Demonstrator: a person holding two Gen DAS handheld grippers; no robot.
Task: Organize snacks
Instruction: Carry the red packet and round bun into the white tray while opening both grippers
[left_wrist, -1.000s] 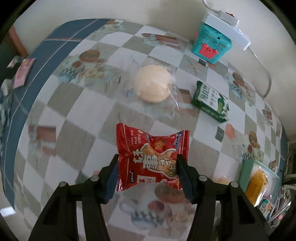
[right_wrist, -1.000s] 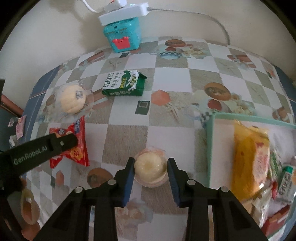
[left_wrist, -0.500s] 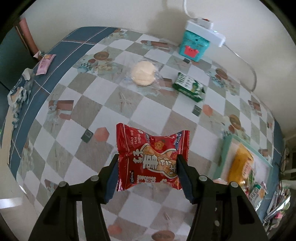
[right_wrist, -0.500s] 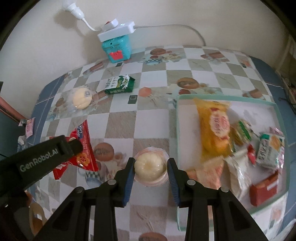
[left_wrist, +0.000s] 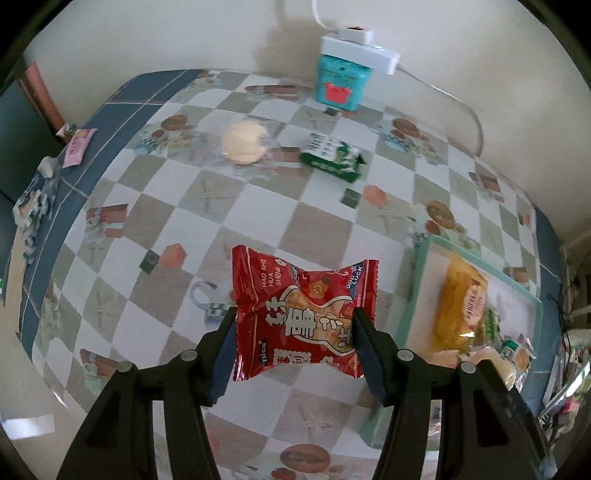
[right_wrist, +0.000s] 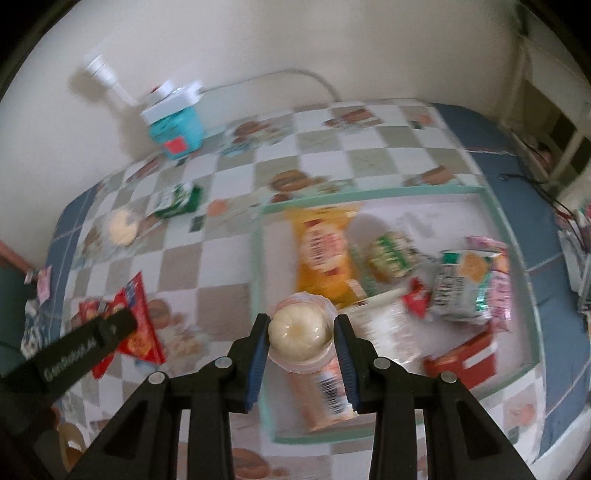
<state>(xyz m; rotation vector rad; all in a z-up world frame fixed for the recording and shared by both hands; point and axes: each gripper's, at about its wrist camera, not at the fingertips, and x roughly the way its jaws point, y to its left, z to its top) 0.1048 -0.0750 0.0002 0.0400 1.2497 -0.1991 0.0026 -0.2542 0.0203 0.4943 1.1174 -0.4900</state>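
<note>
My left gripper (left_wrist: 295, 325) is shut on a red snack packet (left_wrist: 304, 317) and holds it above the checked tablecloth, left of the green tray (left_wrist: 417, 280). My right gripper (right_wrist: 300, 334) is shut on a round pale bun in a clear cup (right_wrist: 298, 334) and hangs over the near left corner of the tray (right_wrist: 258, 266), which holds several snack packs, among them a yellow bag (right_wrist: 323, 254). In the right wrist view the left gripper's arm (right_wrist: 70, 350) and the red packet (right_wrist: 138, 328) show at the left. A wrapped round bun (left_wrist: 243, 142) and a green packet (left_wrist: 332, 157) lie on the far part of the table.
A teal box (left_wrist: 341, 85) with a white power strip (left_wrist: 360, 51) on top stands against the back wall, its cable running right. A small pink packet (left_wrist: 78, 147) lies at the table's left edge. Clutter sits beyond the right edge.
Both grippers have risen and travelled right toward the tray, each keeping its snack. The right one went from beside the tray to above its near left corner; the tray now shows more fully.
</note>
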